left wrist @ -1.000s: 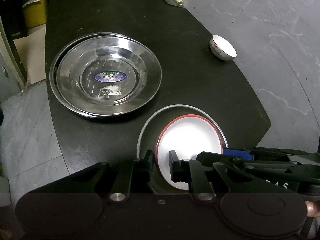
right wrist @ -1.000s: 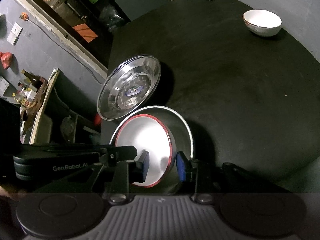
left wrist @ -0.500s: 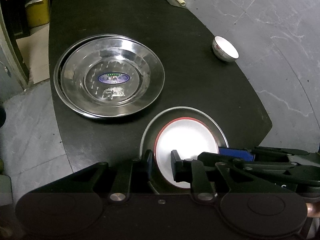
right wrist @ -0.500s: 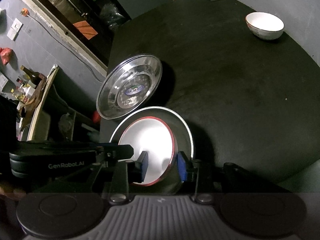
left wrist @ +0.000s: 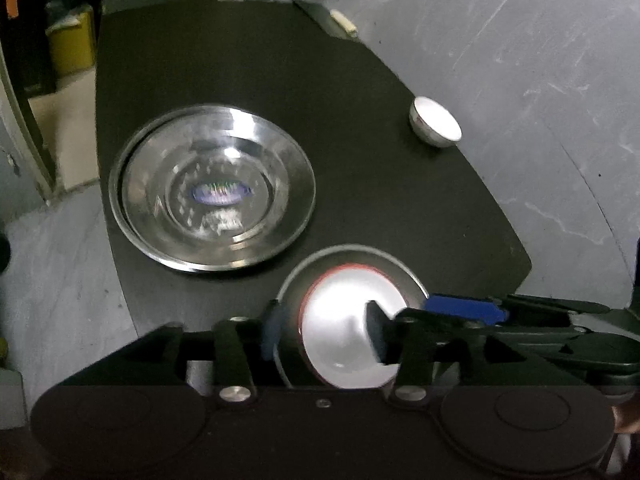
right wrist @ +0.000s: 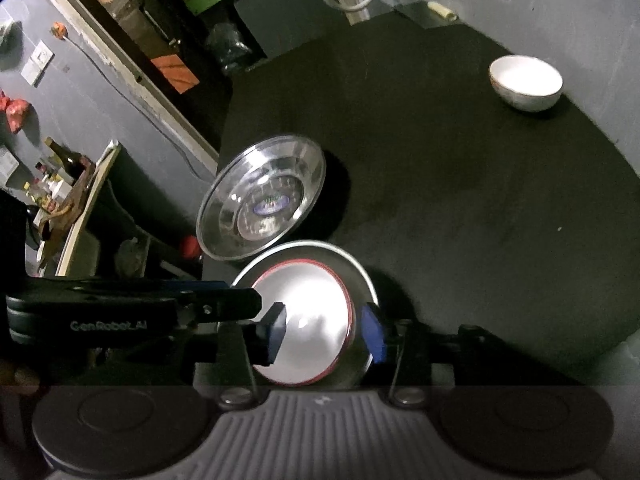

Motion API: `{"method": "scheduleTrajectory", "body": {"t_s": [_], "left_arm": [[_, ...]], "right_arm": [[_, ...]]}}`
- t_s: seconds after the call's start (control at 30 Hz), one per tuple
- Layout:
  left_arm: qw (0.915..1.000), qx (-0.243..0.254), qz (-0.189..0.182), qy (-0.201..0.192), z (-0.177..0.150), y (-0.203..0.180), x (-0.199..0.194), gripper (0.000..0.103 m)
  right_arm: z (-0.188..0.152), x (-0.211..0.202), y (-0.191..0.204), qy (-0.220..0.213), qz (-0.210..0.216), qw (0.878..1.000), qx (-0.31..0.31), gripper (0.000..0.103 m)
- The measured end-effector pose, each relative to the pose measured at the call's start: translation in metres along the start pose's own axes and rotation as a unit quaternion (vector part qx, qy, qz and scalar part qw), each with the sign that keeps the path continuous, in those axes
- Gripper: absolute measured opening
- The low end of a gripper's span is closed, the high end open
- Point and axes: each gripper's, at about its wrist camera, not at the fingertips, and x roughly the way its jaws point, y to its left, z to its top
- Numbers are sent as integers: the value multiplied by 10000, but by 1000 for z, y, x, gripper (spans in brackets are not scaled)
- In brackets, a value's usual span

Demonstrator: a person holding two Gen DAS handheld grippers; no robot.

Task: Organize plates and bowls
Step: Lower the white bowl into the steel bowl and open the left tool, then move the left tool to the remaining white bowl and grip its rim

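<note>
Steel first: we list a large steel plate, apparently two nested, with a blue oval sticker at its centre, lying left of centre in the left wrist view on the black table; in the right wrist view the same plate sits at centre, near the table's left edge.

Item two: a red-rimmed white plate resting inside a grey metal dish, at lower centre of both views, close below the steel plate but apart from it.

Item three: a white bowl at the upper right of the left wrist view, near the table's edge, well apart from the plates; upper right also in the right wrist view.

Item four: our left tool, its jaws parted wide across the near rim of the nested pair, one pad outside the dish, the other over the white plate; we cannot tell whether either pad touches.

Item five: our right tool, likewise spread wide, blue pads straddling the same rim from the opposite side; contact is not discernible.

Item six: grey stone floor around the table.
</note>
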Motion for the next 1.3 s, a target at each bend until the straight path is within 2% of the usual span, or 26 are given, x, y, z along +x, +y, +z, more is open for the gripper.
{"method": "scheduleTrajectory", "body": {"t_s": [0.03, 0.1, 0.2, 0.3, 0.37, 0.6, 0.87, 1.13, 1.3], "left_arm": [[9999, 42, 94, -73, 2, -2, -2, 66], [9997, 85, 155, -163, 6, -3, -5, 67], [9994, 96, 210, -255, 13, -4, -7, 73], [9985, 192, 366, -371, 22, -8, -7, 84], [9980, 238, 405, -423, 28, -10, -6, 88], [9967, 349, 551, -484, 56, -24, 8, 102], [9948, 470, 748, -499, 91, -41, 46, 102], [9940, 772, 641, -429, 149, -73, 102, 102], [9912, 1088, 594, -466, 183, -98, 133, 102]], "right_arm": [[1, -3, 0, -65, -67, 10000, -9, 56], [3, -9, -3, -179, -126, 9998, -11, 58], [8, -16, -10, -317, -130, 9994, 81, 67], [11, -20, -17, -451, -227, 9986, 145, 83], [15, -22, -24, -567, -295, 9977, 239, 102], [29, -19, -51, -725, -516, 9950, 449, 103], [59, -7, -90, -813, -731, 9906, 826, 103], [88, 12, -131, -969, -978, 9824, 1264, 103], [100, 23, -149, -1008, -963, 9799, 1429, 103]]}}
